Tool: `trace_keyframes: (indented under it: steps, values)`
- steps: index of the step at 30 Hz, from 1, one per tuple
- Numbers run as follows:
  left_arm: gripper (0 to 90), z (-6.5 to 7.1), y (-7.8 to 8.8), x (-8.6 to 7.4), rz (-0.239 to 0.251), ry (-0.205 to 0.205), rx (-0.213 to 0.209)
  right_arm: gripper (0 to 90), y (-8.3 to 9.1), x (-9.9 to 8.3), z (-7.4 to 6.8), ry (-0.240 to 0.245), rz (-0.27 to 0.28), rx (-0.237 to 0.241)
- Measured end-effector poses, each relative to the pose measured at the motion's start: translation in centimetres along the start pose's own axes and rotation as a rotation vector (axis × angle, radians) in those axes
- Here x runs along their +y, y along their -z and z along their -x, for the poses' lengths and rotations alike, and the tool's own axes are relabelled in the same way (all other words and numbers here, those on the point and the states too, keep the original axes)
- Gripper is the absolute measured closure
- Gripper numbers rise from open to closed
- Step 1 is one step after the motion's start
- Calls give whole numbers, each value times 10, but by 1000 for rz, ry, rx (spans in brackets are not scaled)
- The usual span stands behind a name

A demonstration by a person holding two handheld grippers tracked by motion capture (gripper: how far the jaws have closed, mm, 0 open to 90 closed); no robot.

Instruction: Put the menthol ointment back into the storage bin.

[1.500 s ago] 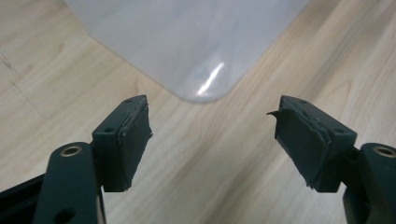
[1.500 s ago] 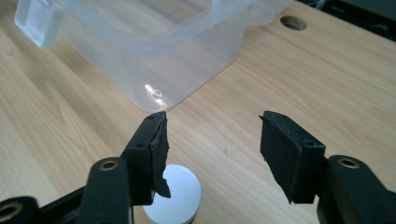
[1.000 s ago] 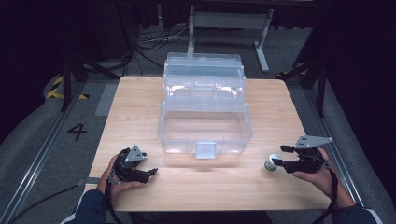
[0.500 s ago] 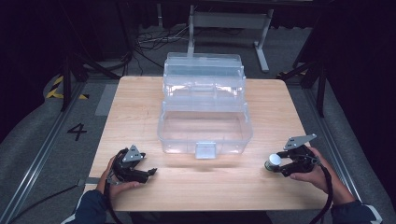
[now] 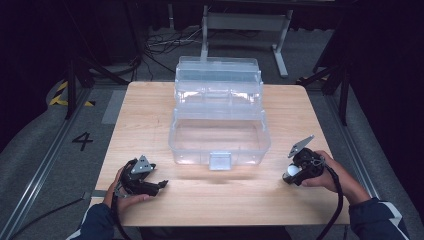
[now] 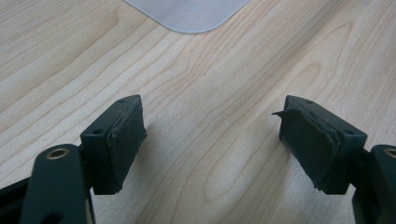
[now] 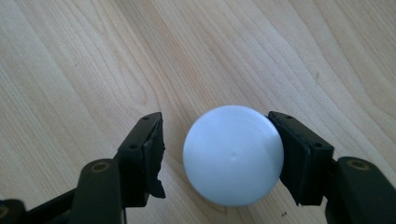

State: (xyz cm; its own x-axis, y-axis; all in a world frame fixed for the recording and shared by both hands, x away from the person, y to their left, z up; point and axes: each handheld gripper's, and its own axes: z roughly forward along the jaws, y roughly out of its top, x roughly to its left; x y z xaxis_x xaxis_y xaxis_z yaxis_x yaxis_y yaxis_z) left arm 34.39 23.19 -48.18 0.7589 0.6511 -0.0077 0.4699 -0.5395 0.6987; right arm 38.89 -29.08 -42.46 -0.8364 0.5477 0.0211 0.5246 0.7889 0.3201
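near the right end of the table's front edge, in the high view, the right gripper (image 5: 291, 175) points down at a small white ball (image 5: 293, 170) resting on the wooden table (image 5: 150, 115). the left gripper (image 5: 159, 185) lies near the front left corner, well apart from the ball. a clear plastic box (image 5: 220, 137) with its lid raised stands at the middle of the table, its front wall toward the person.

on the left gripper view, the left gripper (image 6: 212, 140) has its jaws wide apart with only bare wood between them; it holds nothing. a rounded corner of the box (image 6: 187, 14) shows at the top.

on the right gripper view, the right gripper (image 7: 217, 151) straddles the ball (image 7: 233, 154). its jaws have just been closing with the ball between them; one pad looks to touch the ball's side, the other stands just off it with a gap of wood showing, so the ball is not yet clamped.

the ball looks smooth, hard-shelled and probably very light, so it likely rolls at a nudge and can squirt out of a lopsided pinch. the best hold seems across its widest part, pads opposite each other and centred, closed gently.
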Motion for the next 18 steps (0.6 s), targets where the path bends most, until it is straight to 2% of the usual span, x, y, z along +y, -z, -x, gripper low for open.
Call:
trace_keyframes:
  steps: [9,15,18]
  values:
    - [224,0,0,0,0,3,0,433,-3,6,2,10,-62,2]
    - [224,0,0,0,0,1,-1,501,-5,5,4,-7,-61,-1]
    - [224,0,0,0,1,3,-2,504,-5,4,3,5,-65,-12]
